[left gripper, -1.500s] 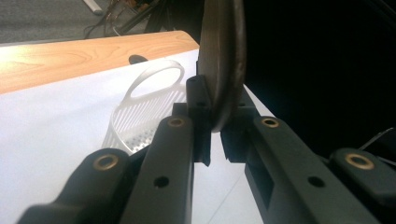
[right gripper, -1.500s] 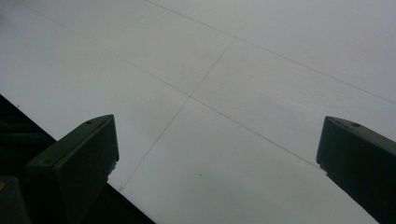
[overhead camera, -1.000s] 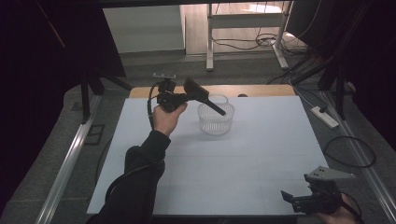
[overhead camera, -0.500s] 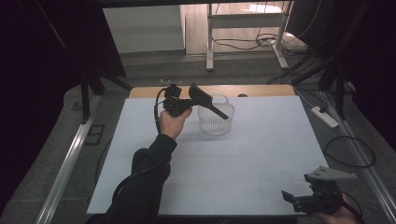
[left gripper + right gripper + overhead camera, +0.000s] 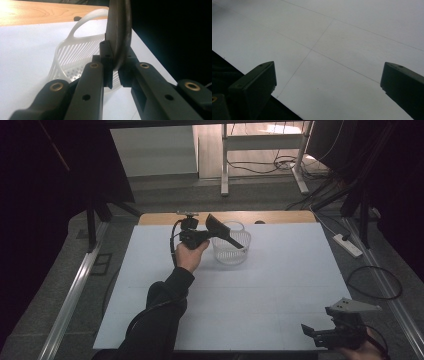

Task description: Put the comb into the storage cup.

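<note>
Held thing: a flat black tool (image 5: pixel 223 231), spatula-like by its look, one wide end and one thin end; I can't name it more surely.
Where it is: up off the bench (image 5: pixel 280 290), hanging over the rim of the clear basket (image 5: pixel 231 251) at the far side.
Left gripper (image 5: pixel 115 75): fingers clenched on the tool, pinching its flat faces edge-on.
Right gripper (image 5: pixel 328 82): fingers spread wide, nothing between them, low over the bare white bench at the near right corner.
Handling: looks light and stiff, no sag along its length; smooth faces, so it could swivel in a pinch.
Where to grip: right where it's taken now, across the flat faces, near the middle.
Long axis: slanted in the high view, wide end up and towards the far left, thin end down and right into the basket's mouth.
Basket: thin slotted plastic, probably light enough to skid if the tool nudges its wall.
</note>
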Action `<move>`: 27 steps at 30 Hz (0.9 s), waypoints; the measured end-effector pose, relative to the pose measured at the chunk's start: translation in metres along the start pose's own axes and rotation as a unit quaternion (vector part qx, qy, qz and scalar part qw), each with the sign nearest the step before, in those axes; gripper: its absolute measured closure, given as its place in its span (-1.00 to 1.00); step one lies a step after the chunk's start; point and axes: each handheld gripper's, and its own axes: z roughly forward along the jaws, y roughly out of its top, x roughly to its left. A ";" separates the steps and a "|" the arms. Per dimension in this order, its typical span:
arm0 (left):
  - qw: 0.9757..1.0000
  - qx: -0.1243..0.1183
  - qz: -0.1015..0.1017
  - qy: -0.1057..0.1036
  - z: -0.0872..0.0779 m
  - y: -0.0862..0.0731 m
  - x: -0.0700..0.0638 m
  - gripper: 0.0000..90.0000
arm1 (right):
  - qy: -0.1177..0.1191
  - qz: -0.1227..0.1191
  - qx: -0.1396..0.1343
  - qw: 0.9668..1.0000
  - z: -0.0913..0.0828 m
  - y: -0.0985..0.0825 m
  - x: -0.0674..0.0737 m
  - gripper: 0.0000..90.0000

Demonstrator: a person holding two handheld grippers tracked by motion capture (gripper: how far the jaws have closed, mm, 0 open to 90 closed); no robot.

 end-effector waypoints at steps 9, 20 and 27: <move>1.000 0.000 -0.007 0.006 0.006 -0.006 0.005 0.85 | 0.001 0.000 0.002 1.000 0.000 0.000 0.000 -0.97; 1.000 -0.003 -0.019 0.005 0.007 -0.013 0.014 0.84 | 0.001 -0.001 0.006 1.000 0.001 0.000 0.000 -0.96; 1.000 0.000 -0.022 0.009 0.008 -0.014 0.016 0.83 | 0.000 -0.001 0.011 1.000 0.002 0.001 0.000 -0.95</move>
